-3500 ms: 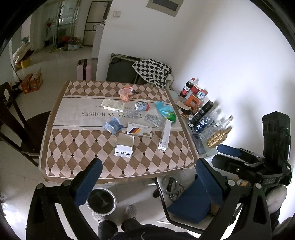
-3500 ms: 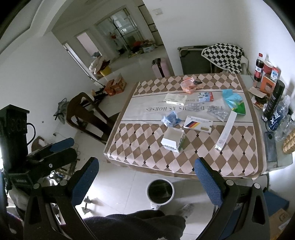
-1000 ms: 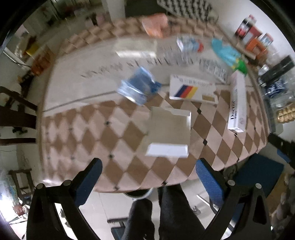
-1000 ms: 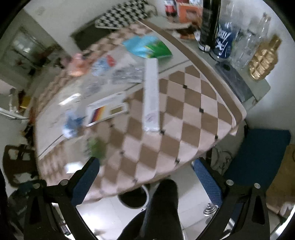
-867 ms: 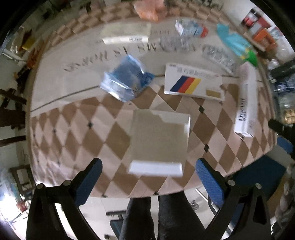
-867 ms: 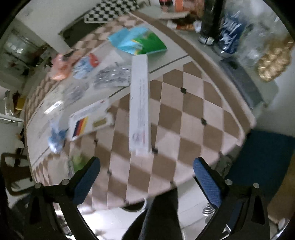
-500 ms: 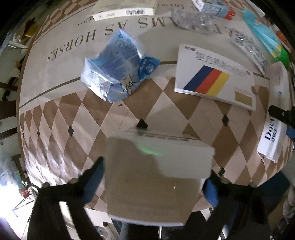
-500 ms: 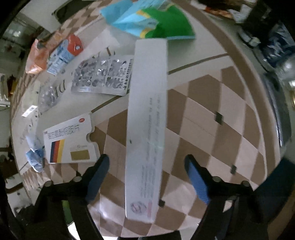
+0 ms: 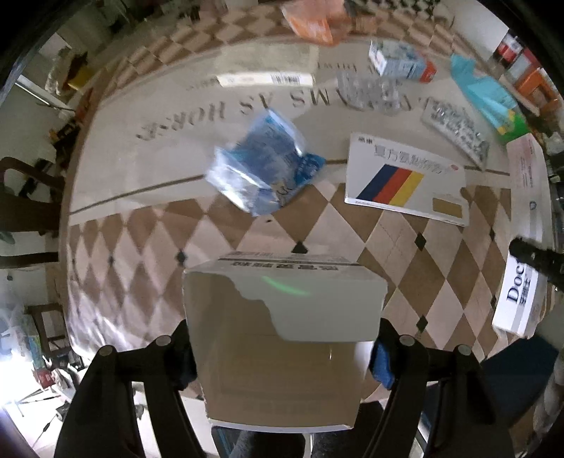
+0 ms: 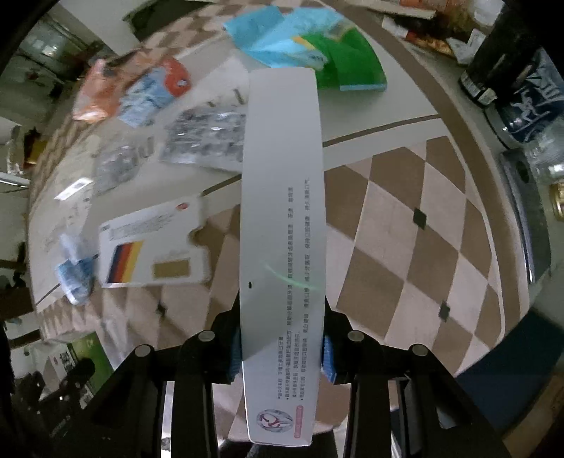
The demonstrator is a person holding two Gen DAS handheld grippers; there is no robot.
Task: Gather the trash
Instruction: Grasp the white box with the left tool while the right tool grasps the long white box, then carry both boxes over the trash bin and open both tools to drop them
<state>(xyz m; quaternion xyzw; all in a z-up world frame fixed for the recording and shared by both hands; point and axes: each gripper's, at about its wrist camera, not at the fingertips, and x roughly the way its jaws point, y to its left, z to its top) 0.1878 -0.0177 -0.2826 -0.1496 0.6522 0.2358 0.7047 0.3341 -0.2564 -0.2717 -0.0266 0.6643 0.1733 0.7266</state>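
Note:
My left gripper (image 9: 282, 356) is shut on a white square box (image 9: 282, 334) with a torn flap, at the near edge of the checked table (image 9: 116, 197). My right gripper (image 10: 280, 348) is shut on a long white toothpaste box (image 10: 282, 218); its far end reaches toward a blue-green packet (image 10: 310, 45). The same long box shows at the right edge of the left wrist view (image 9: 525, 246). More trash lies beyond: a blue crumpled wrapper (image 9: 264, 172), a flat white box with black, red and yellow stripes (image 9: 405, 179), blister packs (image 10: 208, 137), a small blue carton (image 9: 398, 63) and an orange bag (image 9: 310, 21).
Bottles and cans (image 10: 521, 88) stand on a glass shelf along the table's right side. A dark wooden chair (image 9: 21, 208) stands at the left. A long white carton (image 9: 264, 79) lies at the far middle. A blue seat (image 10: 493, 359) is below the table's right corner.
Both grippers came down to the table from well above it. The left one closed on the white square box, the right one closed on the long white box.

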